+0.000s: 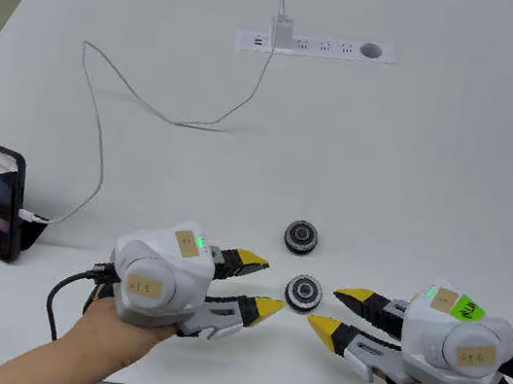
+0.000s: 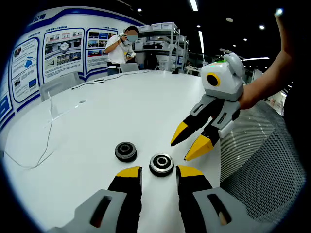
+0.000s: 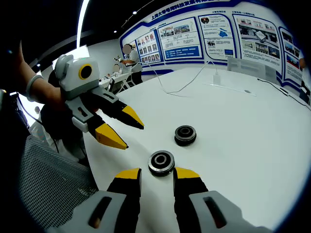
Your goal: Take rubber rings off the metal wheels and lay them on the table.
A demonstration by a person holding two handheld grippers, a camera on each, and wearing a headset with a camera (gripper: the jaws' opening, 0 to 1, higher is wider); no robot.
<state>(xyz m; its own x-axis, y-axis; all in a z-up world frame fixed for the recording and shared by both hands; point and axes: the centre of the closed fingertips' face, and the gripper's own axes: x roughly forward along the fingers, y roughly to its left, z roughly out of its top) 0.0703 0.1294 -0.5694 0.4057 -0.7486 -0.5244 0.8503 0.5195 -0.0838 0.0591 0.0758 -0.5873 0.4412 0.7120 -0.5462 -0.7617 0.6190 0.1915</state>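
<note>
Jaws on both the left gripper (image 1: 271, 283) and right gripper (image 1: 326, 307) are held apart, empty, flanking a small round silver-and-black metal wheel (image 1: 303, 292) on the white table (image 1: 435, 183). Its rubber ring (image 3: 161, 172) is judged soft, stretchy, best pinched at the outer rim.

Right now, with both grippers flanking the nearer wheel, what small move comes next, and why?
Probably ease the left gripper forward and close it on the near wheel to steady it. Both grippers are open, the wheel lies flat and untouched between their tips, and the right gripper could then peel its rubber ring.
</note>
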